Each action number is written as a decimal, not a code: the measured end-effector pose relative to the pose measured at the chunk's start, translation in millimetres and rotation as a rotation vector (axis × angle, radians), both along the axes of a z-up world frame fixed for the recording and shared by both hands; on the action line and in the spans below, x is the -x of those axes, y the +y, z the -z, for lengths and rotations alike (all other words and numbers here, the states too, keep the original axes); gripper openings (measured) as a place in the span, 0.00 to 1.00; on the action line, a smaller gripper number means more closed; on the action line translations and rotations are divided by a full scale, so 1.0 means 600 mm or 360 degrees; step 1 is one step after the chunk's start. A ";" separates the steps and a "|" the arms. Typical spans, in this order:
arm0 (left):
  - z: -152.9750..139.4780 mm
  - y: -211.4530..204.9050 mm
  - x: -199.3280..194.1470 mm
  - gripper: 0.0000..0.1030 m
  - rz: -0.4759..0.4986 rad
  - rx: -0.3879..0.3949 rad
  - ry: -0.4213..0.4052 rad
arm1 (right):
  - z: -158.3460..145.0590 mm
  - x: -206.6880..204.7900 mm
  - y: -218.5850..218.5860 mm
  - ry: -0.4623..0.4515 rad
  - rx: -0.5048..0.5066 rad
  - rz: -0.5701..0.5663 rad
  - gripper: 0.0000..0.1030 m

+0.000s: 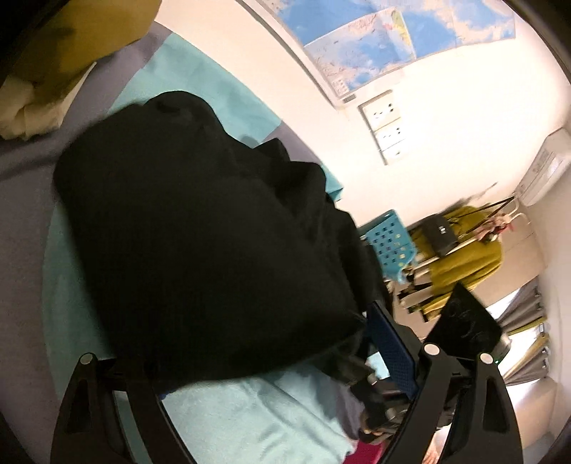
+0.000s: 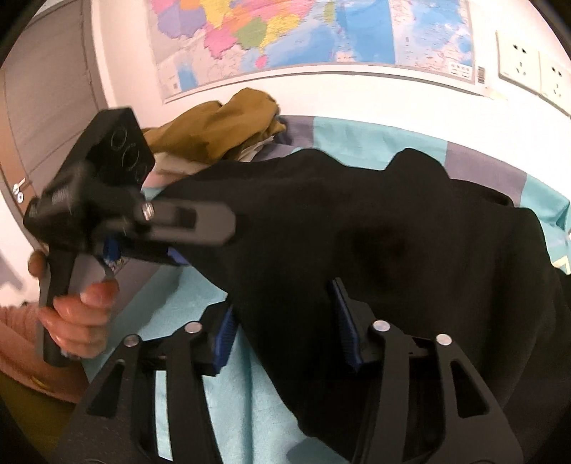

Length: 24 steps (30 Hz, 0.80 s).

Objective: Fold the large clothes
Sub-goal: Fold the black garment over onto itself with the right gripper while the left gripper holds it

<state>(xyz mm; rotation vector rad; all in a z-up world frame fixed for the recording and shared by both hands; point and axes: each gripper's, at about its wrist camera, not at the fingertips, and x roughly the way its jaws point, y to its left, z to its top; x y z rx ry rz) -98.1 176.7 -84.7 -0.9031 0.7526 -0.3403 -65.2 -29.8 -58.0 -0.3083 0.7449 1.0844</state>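
Left hand (image 2: 76, 314): wrapped round the handle of my left gripper (image 2: 171, 246), at the left of the right wrist view, with a pink sleeve behind it.
Left fingers: clamped together on a corner of the black garment (image 2: 357, 257); in the left wrist view the cloth hangs over them, so only one blue pad (image 1: 390, 351) shows at the near right.
Black garment: a large, rumpled dark mass in the middle, lying on the bed and lifted at its near-left corner where my left fingers grip it; its near edge drapes down between my right fingers.
Bed sheet (image 2: 374, 139): turquoise with grey-purple patches, showing to the left, far side and right of the garment.
Clothes pile (image 2: 228, 125): mustard and pale pieces heaped at the far left of the bed, against the wall, just beyond the garment.
Right gripper (image 2: 285, 342): near centre, fingers apart, one blue pad (image 2: 223, 342) left of the cloth's fold and the other at its right; the fabric lies between them, unpinched.
Wall map (image 2: 303, 32): pinned on the far wall.
Sockets (image 2: 517, 59): white, to the right of the map.
Blue crate (image 1: 390, 242): far right in the left wrist view, beside a rack with an olive garment (image 1: 464, 253).
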 end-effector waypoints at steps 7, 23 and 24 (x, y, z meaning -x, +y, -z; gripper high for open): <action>0.007 0.001 -0.024 0.83 -0.0095 -0.0050 0.0087 | 0.001 0.008 -0.002 0.0009 -0.0015 -0.0004 0.53; -0.007 -0.018 -0.069 0.52 -0.0052 -0.0549 0.0208 | 0.018 -0.054 -0.350 0.0888 -0.0505 0.0806 0.82; -0.008 -0.017 -0.068 0.52 -0.0048 -0.0561 0.0206 | 0.025 -0.053 -0.362 0.0899 -0.0503 0.0876 0.82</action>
